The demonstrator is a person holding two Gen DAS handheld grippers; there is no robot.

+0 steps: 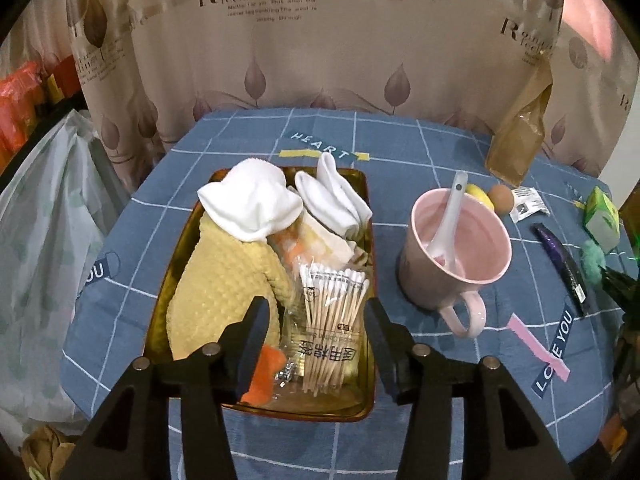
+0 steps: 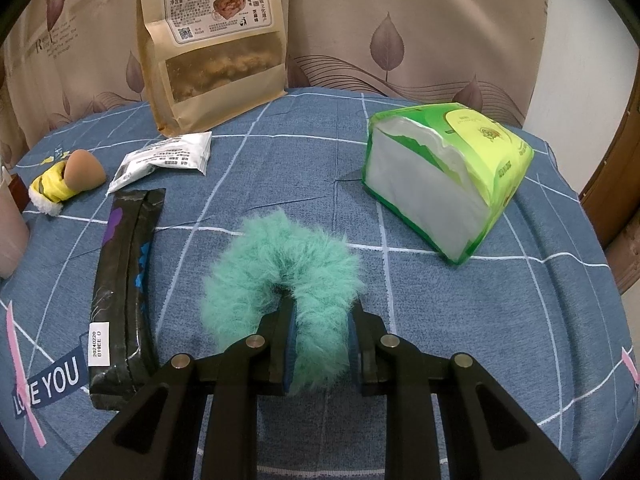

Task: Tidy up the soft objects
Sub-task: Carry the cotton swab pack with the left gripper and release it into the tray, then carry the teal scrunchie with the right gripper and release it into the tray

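Pickup is the step in hand: right gripper (image 2: 320, 344) clamps the fluffy teal fur scrunchie (image 2: 280, 268), next needing carriage to the amber tray (image 1: 362, 380) beneath the open, empty left gripper (image 1: 316, 344).

A pink mug (image 1: 454, 252) stands on the blue checked tablecloth (image 1: 248, 136), a white spoon (image 1: 448, 220) inside it. A kraft snack bag (image 2: 212, 40) leans upright against the leaf-print curtain (image 1: 320, 40). A green tissue pack (image 2: 448, 176) lies well apart from a black flat packet (image 2: 124, 280) and a white sachet (image 2: 168, 156).
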